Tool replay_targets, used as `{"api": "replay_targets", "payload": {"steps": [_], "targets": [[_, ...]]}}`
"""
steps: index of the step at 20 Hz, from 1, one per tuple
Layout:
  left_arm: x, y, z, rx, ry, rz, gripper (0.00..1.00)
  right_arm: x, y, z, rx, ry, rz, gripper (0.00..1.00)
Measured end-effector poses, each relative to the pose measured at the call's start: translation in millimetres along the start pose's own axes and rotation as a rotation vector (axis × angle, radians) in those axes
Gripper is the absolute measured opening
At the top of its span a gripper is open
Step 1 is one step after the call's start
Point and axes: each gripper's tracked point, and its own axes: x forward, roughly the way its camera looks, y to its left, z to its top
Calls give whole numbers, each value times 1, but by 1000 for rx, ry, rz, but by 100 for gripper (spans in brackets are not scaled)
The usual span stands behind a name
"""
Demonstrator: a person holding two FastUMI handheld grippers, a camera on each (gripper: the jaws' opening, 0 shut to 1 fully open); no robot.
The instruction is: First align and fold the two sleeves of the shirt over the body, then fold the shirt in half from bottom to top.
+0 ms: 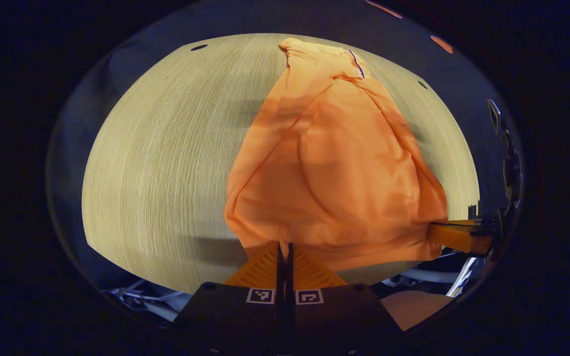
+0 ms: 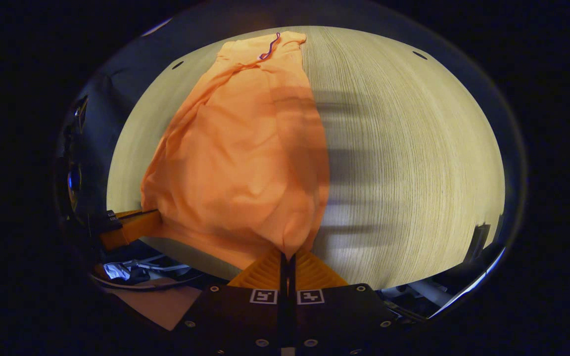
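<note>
1. No container appeared; the orange shirt (image 1: 329, 163) lay lengthwise on the pale wood-grain table (image 1: 166, 158), collar at the far end.
2. Its near hem was raised off the tabletop, the cloth narrow, creased and bunched along both sides.
3. The left gripper (image 1: 285, 252) was pinched closed on one hem corner.
4. The right gripper (image 2: 288, 259) was clamped on the other hem corner.

Each ridged, wedge-fingered gripper (image 1: 285, 247) (image 2: 287, 257) carries a dark screw-fastened housing bearing two square black-and-white fiducial markers.
</note>
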Motion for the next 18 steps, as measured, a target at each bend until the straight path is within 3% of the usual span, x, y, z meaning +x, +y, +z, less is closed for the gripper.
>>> {"api": "replay_targets", "payload": {"steps": [18], "targets": [[-40,-18,213,96,-295,-65,1,-65,-12,207,-56,-284,-36,0]]}}
